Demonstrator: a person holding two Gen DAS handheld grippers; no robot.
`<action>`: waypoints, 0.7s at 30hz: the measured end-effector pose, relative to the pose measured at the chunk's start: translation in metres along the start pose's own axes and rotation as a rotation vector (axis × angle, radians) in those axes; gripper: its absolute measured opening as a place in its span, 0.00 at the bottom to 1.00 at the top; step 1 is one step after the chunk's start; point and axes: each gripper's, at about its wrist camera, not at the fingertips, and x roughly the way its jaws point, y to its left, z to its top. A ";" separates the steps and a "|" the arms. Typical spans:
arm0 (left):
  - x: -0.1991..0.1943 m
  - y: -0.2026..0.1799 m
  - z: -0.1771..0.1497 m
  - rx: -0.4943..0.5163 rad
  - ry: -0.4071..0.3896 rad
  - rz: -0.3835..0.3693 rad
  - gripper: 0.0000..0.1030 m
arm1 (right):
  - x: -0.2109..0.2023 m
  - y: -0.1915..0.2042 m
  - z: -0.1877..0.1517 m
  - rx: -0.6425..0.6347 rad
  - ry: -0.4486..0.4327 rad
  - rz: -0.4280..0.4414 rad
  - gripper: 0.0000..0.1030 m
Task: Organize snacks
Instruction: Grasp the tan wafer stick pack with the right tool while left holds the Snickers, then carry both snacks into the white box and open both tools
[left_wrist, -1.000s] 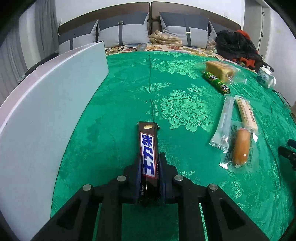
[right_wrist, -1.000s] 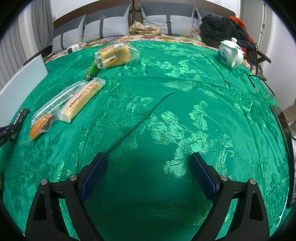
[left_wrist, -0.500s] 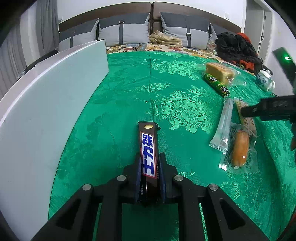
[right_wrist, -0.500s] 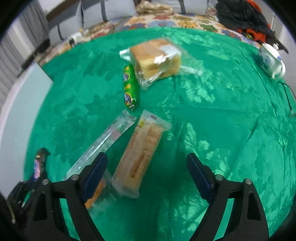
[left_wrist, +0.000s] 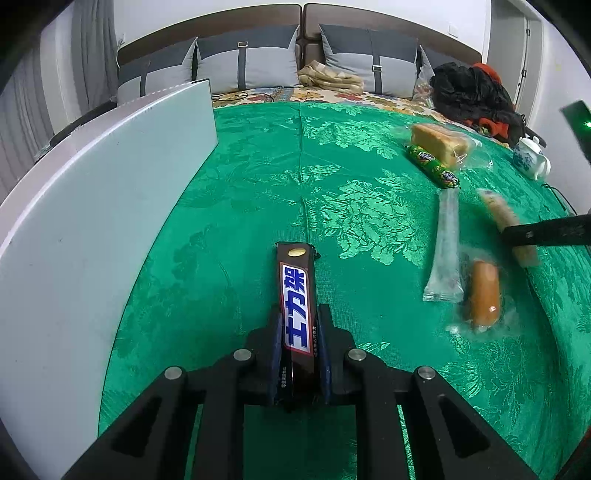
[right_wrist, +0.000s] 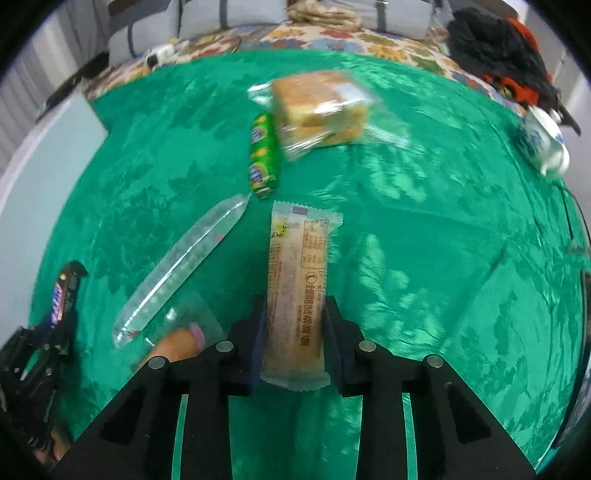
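Snacks lie scattered on the green cloth (left_wrist: 258, 206): a cake pack (right_wrist: 321, 110), a green roll (right_wrist: 263, 155), a clear tube (right_wrist: 184, 266) and a sausage (left_wrist: 482, 291). The left gripper (left_wrist: 299, 354) pinches a chocolate bar (left_wrist: 295, 295) just above the cloth, near the white board (left_wrist: 92, 229). The right gripper (right_wrist: 293, 336) has just been closing, and its jaws now press the sides of a biscuit pack (right_wrist: 297, 280). The step looks like gathering; next, probably lift the pack clear of the tube beside it.
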 end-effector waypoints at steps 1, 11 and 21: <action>0.000 0.000 0.000 0.001 0.000 0.001 0.17 | -0.004 -0.006 -0.001 0.009 -0.007 0.007 0.29; 0.000 -0.001 0.000 0.003 0.000 0.005 0.17 | -0.018 -0.041 -0.023 -0.035 0.012 -0.036 0.29; 0.000 -0.001 0.000 0.004 0.000 0.007 0.17 | -0.005 -0.052 -0.049 -0.013 -0.012 -0.042 0.76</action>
